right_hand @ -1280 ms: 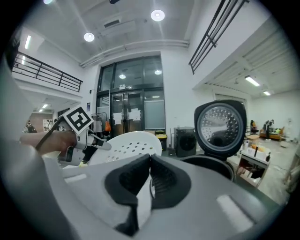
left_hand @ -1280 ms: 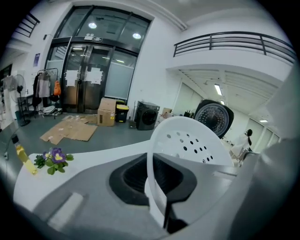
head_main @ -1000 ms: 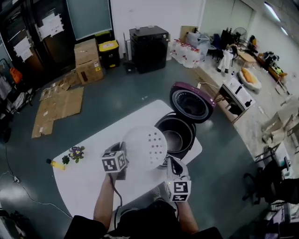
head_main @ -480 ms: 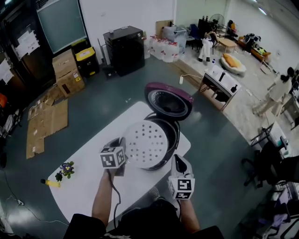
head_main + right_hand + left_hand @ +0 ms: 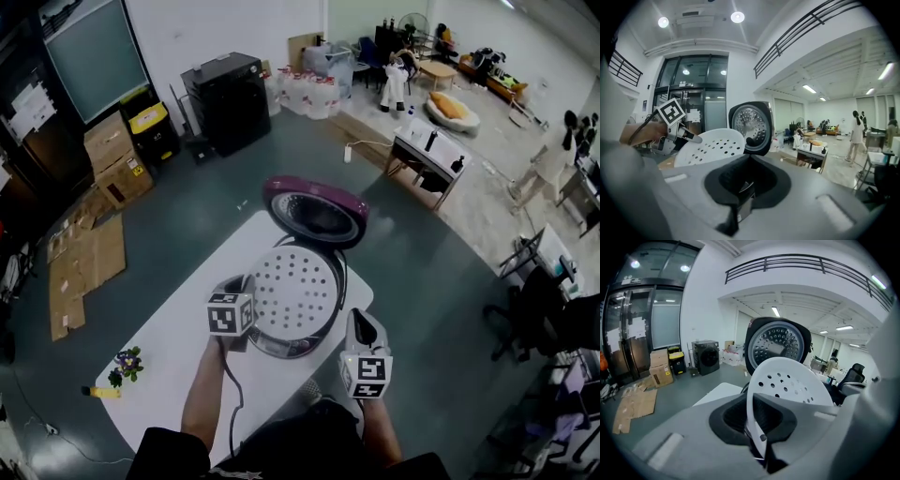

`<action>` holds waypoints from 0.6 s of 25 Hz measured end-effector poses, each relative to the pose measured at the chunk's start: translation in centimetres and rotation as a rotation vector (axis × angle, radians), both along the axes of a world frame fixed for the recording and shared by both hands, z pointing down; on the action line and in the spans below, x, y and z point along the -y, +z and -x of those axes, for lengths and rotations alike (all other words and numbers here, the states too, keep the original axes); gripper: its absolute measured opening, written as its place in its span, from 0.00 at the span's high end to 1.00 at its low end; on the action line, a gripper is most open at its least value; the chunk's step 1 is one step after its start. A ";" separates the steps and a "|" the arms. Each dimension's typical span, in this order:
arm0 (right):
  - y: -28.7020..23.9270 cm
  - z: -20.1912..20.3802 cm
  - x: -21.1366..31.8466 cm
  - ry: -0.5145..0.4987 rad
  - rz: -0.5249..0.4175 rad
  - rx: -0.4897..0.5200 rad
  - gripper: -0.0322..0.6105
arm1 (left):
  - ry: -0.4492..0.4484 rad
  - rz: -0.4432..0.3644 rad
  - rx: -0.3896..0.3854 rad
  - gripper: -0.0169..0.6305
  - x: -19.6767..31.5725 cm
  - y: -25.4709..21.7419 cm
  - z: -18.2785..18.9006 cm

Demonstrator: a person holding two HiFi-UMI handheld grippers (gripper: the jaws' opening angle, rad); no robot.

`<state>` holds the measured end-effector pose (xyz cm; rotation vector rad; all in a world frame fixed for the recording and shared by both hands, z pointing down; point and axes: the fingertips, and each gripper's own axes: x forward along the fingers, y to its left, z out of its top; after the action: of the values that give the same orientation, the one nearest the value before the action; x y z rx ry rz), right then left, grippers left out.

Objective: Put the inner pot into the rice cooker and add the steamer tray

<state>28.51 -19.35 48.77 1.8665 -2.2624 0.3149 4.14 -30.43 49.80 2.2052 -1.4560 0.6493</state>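
While our left gripper pinches the steamer tray by its rim, tilted over the open rice cooker | right gripper closed, empty | risk: we lower it crooked, edge catches, tray slips.

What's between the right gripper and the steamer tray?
Head view: between right gripper and steamer tray, just the rice cooker's rim and a strip of table.
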 end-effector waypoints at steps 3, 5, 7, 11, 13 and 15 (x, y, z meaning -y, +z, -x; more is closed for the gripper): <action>0.5 -0.4 1.0 0.013 0.013 0.004 0.94 | 0.023 0.021 0.016 0.94 1.3 0.9 -0.6; 0.9 -0.7 1.7 0.020 0.025 0.007 0.94 | 0.038 0.037 0.028 0.94 2.1 1.6 -1.1; 1.4 -1.0 2.2 0.027 0.036 0.009 0.94 | 0.056 0.059 0.041 0.94 2.6 2.5 -1.6; 2.3 -1.4 3.4 0.040 0.055 0.011 0.94 | 0.091 0.097 0.074 0.94 3.6 4.3 -2.2; 2.7 -1.6 4.0 0.045 0.066 0.012 0.94 | 0.107 0.112 0.091 0.94 4.0 5.1 -2.5; 3.0 -1.8 4.5 0.049 0.074 0.012 0.94 | 0.121 0.127 0.104 0.94 4.4 5.7 -2.7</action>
<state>30.34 -23.83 51.73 1.8902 -2.1843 0.4129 6.88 -34.78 55.48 2.2020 -1.2980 0.8838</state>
